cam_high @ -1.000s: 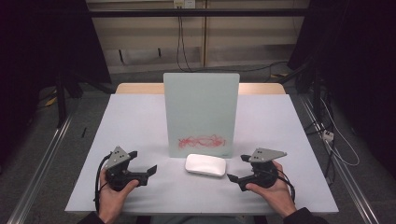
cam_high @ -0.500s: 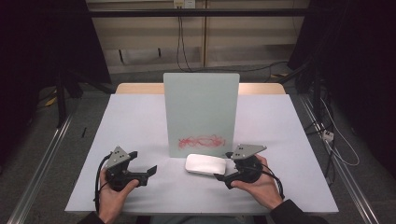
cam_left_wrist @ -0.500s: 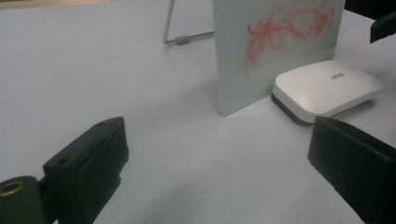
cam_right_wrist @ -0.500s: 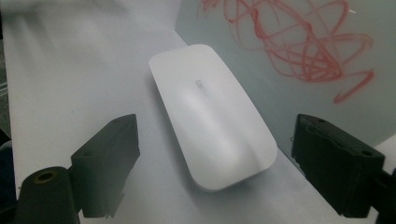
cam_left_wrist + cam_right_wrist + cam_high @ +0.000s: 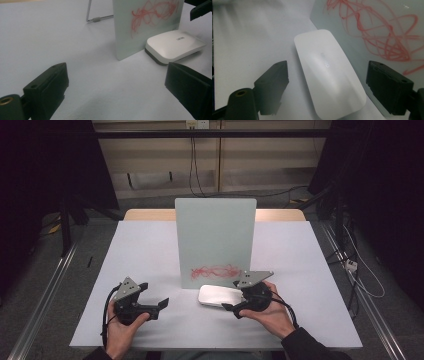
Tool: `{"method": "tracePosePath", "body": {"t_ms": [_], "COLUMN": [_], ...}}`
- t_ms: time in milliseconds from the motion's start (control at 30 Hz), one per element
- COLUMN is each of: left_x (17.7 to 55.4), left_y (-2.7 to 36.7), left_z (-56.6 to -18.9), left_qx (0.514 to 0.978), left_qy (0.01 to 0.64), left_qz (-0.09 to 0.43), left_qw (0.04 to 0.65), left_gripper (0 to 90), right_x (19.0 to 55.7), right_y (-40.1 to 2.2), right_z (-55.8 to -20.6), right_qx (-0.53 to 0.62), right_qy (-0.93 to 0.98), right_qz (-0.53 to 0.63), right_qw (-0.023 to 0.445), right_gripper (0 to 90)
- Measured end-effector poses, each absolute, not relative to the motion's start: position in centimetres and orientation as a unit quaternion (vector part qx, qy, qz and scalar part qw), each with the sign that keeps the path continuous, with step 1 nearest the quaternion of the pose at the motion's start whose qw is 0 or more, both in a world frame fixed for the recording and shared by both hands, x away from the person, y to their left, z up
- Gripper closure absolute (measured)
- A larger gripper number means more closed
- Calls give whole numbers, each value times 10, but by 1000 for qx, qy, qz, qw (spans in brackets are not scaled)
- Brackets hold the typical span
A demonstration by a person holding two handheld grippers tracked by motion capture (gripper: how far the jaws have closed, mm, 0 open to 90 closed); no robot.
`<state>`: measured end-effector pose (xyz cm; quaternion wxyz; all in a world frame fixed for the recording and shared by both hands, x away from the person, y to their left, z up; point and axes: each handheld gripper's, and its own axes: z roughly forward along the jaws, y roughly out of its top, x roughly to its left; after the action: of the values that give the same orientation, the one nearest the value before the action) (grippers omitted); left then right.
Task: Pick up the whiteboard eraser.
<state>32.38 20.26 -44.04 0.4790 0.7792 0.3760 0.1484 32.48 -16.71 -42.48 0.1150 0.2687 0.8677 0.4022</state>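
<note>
R gripper (image 5: 231,309) is at the white eraser block (image 5: 216,295) now, jaws straddling its near end. In the right gripper view the eraser (image 5: 328,72) lies lengthwise between the two black jaws, a clear gap on each side, so pads aren't on it yet. Jaws have just been closing in on it, about half shut, nothing clamped. Call it released, mid-squeeze.

Where's the eraser? Flat on the white table (image 5: 150,250), just in front of the upright whiteboard panel (image 5: 215,235), right below the red scribble (image 5: 215,271). It's near the board's foot; can't tell from above if it touches. In the left gripper view the eraser (image 5: 175,46) sits just beside the board's lower corner, dark felt base down.

L gripper (image 5: 159,306) rests low on the table to the left, well apart from the board, jaws wide and empty; the left gripper view has bare tabletop between them.

Step in hand, I'd say: the pick-up of the eraser, approach done, grasp under way. The scribble looks untouched, so the wipe itself is all ahead.

Next move, IMO: finish the squeeze across the eraser's long sides, square on so it doesn't twist out. Then lift, turn felt side to the board, press on the scribble. The board stands on a thin wire prop (image 5: 96,18), so push lightly, or L steadies it.
</note>
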Motion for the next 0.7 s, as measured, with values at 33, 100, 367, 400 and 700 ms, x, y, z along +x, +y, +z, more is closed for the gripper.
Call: {"method": "tracePosePath", "body": {"t_ms": [33,100,367,400,700], "left_x": [324,324,324,324,324], "left_y": [203,202,202,202,202], "left_z": [-440,-441,-441,-440,-441], "left_qx": [780,780,780,781,782], "left_qy": [377,376,375,375,375], "left_qz": [147,146,146,147,145], "left_qw": [478,479,478,477,476], "left_gripper": [49,49,49,49,49], "right_x": [325,327,334,335,341], "right_y": [-167,-164,-154,-153,-143], "right_z": [-425,-425,-424,-424,-426], "right_qx": [269,267,252,252,228], "right_qy": [868,869,877,877,893], "right_qz": [402,401,393,394,376], "right_qw": [115,113,111,108,99], "right_gripper": [188,189,200,201,237]}}
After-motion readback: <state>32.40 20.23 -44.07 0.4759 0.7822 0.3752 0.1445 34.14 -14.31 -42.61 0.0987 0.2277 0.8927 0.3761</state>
